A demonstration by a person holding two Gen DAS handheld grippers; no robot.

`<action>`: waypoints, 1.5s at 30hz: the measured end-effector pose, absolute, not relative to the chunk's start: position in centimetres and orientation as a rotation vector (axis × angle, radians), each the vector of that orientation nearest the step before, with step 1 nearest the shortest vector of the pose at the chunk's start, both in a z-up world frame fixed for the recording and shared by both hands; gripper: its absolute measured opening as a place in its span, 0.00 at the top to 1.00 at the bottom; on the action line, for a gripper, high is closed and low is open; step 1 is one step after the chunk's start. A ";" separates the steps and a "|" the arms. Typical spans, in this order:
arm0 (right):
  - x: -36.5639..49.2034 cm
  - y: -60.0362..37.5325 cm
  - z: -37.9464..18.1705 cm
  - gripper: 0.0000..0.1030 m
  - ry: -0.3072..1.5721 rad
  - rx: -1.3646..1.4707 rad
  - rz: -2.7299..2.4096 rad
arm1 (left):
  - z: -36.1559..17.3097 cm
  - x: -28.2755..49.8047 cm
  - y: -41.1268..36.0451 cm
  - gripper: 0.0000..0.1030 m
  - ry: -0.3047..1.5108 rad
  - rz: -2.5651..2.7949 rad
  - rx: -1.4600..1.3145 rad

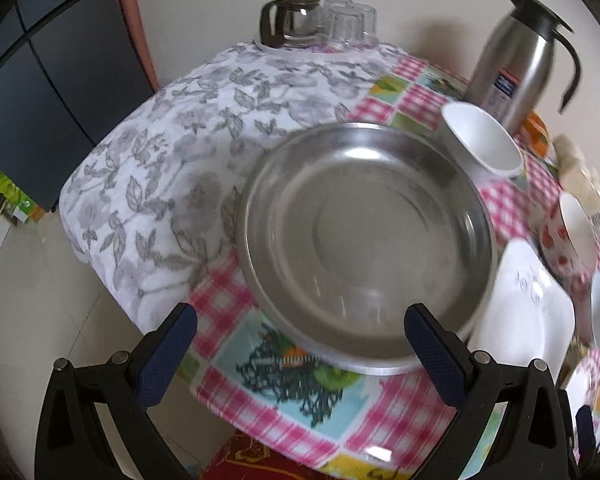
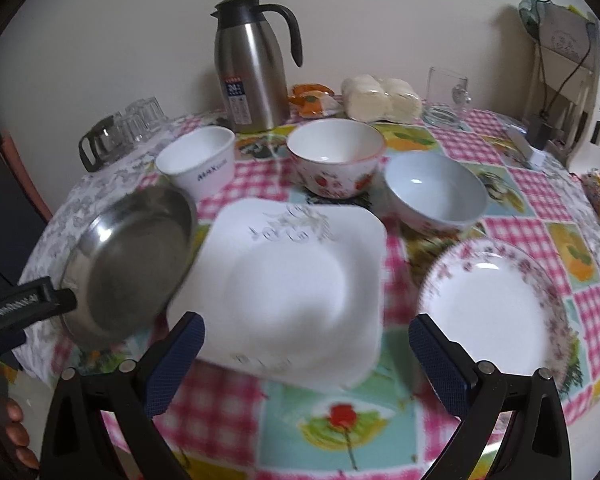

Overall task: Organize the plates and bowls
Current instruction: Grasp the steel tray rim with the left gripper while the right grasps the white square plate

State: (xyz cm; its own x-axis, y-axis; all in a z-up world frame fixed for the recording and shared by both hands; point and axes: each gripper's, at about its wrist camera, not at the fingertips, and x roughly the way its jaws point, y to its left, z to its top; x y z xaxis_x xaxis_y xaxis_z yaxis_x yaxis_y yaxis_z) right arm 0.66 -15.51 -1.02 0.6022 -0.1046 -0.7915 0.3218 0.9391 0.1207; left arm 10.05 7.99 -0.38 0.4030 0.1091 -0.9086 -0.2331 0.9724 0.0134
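Both tongs are open. The left tongs (image 1: pixel 300 336) frame the steel plate (image 1: pixel 364 240) at frame centre; the right tongs (image 2: pixel 306 344) frame the square white plate (image 2: pixel 288 288) on the table (image 2: pixel 220 404).

White cup (image 2: pixel 198 162): blurred lettering, unreadable. Flask (image 2: pixel 252 76) label illegible. Left tool (image 2: pixel 28 308): faint lettering.

A brushed, dully shining metal is seen in the steel plate (image 1: pixel 364 236). A smooth, glossy glaze is shown by the square plate (image 2: pixel 292 280), the floral plate (image 2: pixel 488 308) and the bowls (image 2: pixel 336 156). The tablecloth (image 2: pixel 380 432) is given a slick plastic sheen, while the grey-leaf cloth (image 1: pixel 160 168) appears matt. The flask (image 2: pixel 252 80) is finished in satin steel. The pads (image 1: pixel 164 360) are textured.
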 end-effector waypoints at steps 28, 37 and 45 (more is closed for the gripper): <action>8.9 -11.6 -3.5 0.01 0.907 0.230 -0.065 | -3.5 15.8 13.3 0.00 1.125 0.219 -0.397; 9.4 -10.1 -4.7 0.25 0.943 0.280 -0.002 | -6.4 15.8 15.9 0.37 1.185 0.253 -0.485; 9.9 -9.3 -5.3 0.51 0.963 0.286 0.017 | -7.6 15.9 16.6 0.79 1.180 0.239 -0.524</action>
State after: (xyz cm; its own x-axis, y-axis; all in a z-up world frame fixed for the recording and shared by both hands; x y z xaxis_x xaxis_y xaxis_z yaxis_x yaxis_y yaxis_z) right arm 9.95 -9.33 -5.34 0.5741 0.1408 -0.8066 0.1118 0.9624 0.2476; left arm 15.92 16.64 -7.64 0.3732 -0.0910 -0.9233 -0.4431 0.8569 -0.2636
